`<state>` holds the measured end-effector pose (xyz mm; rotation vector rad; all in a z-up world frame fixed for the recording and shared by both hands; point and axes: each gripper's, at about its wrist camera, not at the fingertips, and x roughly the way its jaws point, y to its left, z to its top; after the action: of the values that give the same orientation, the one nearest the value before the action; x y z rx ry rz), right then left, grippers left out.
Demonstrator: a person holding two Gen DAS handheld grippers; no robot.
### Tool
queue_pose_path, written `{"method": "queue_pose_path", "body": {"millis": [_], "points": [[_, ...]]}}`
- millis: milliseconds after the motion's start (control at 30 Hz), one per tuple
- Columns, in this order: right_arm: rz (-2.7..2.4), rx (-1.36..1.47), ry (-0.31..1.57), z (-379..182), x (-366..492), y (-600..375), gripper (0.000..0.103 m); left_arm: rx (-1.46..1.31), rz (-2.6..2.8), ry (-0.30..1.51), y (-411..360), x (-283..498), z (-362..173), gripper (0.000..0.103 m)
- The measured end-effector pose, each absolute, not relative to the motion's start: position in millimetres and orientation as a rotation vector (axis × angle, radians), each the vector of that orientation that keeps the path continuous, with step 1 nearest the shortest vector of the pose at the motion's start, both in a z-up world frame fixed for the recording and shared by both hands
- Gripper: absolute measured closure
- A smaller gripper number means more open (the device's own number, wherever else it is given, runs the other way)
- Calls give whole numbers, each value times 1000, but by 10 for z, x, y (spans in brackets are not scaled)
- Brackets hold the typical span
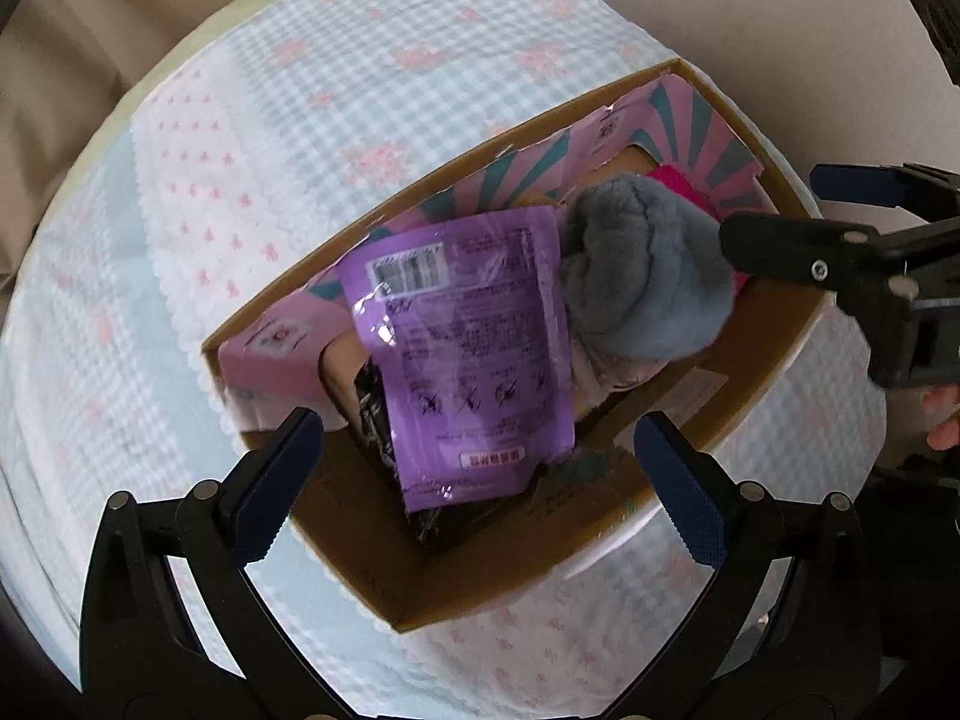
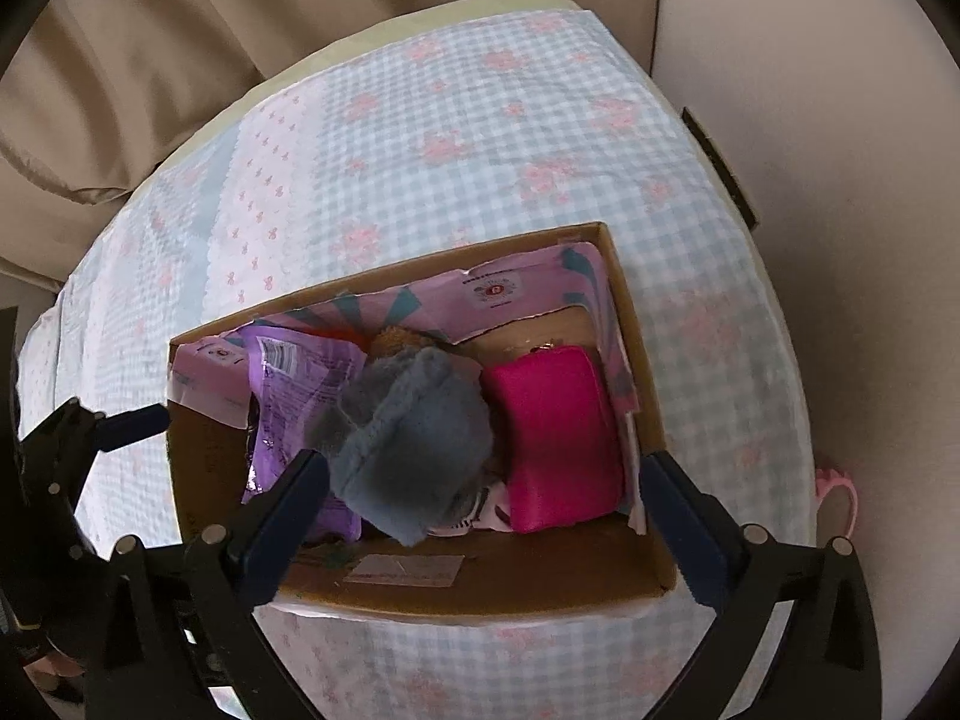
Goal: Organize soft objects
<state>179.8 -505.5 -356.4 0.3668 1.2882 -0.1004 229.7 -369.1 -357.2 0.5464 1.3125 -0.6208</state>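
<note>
A cardboard box (image 1: 528,546) (image 2: 480,594) sits on a checked cloth. Inside lie a purple foil pouch (image 1: 468,354) (image 2: 300,384), a grey fluffy rolled cloth (image 1: 648,276) (image 2: 414,450) and a bright pink pouch (image 2: 558,438) (image 1: 678,186). A pink patterned paper lining (image 1: 690,120) (image 2: 516,288) runs along the far wall. My left gripper (image 1: 480,486) is open and empty above the box's near side. My right gripper (image 2: 480,510) is open and empty above the box, its fingers on either side of the grey cloth and pink pouch. The right gripper's fingers (image 1: 780,240) show in the left wrist view.
The blue-and-white checked cloth with pink flowers (image 1: 270,138) (image 2: 468,138) covers a rounded table. Beige upholstery (image 2: 150,60) lies behind it. A pink object (image 2: 837,486) sits beyond the table's right edge. A dark flat object (image 2: 720,168) lies at the right.
</note>
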Motion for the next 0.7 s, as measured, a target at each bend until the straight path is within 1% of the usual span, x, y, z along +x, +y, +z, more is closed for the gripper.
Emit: {"method": "queue_pose_path", "body": {"millis": [167, 367, 567, 700], "points": [[-98, 385, 1276, -3393, 1688, -5010, 0, 513, -610, 1306, -3553, 2239, -3460, 0], [-77, 365, 1252, -3033, 1542, -4834, 0, 469, -607, 1265, -3370, 2129, -3148, 0], [-72, 332, 1169, -2411, 1288, -4510, 0, 400, -594, 1201, -3020, 1935, -2614, 0], [-58, 302, 1086, -1883, 1117, -4227, 0, 321, -545, 1129, -2654, 1761, -2091, 0]]}}
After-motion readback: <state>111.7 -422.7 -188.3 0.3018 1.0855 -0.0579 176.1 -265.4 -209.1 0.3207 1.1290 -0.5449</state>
